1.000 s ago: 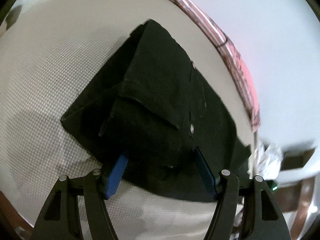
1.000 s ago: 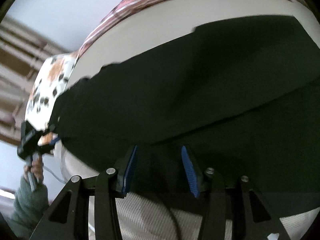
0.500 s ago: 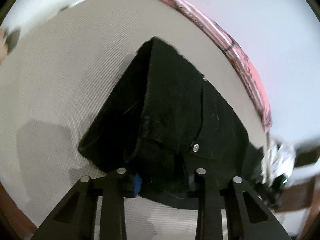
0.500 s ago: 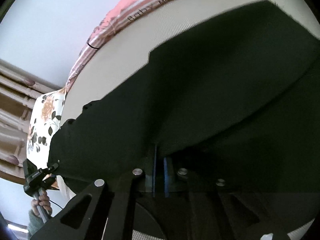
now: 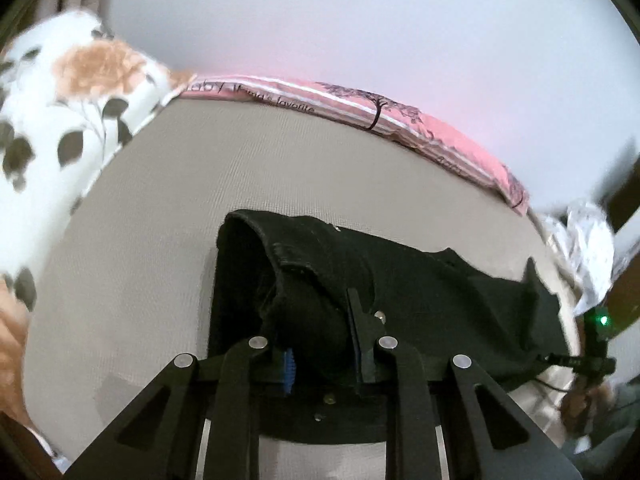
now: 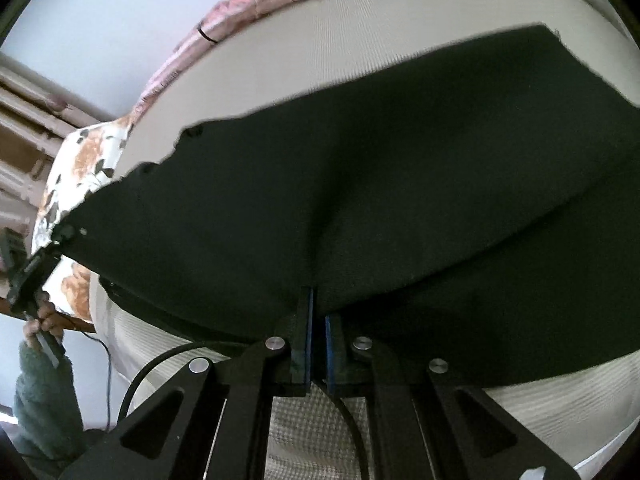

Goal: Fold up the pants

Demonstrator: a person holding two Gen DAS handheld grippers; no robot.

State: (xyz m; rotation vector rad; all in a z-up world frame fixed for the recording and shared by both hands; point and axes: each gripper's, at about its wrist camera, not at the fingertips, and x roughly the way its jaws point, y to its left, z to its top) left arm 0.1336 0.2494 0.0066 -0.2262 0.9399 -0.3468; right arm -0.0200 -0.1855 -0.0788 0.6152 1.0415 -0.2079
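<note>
Whereas a second ago both sets of jaws stood apart over flat cloth, the left gripper (image 5: 322,354) has just been closing and now grasps a bunched wad at one end of the pants (image 5: 420,300), and the right gripper (image 6: 317,344) is clenched on their near edge. The pants lie along the near edge of the bed (image 5: 180,208), both gripped parts raised. Judgement: both holds are made, and the fold-over is next.

Right tongs (image 6: 317,320) pinch the black pants (image 6: 360,184) over the bed (image 6: 360,40)
</note>
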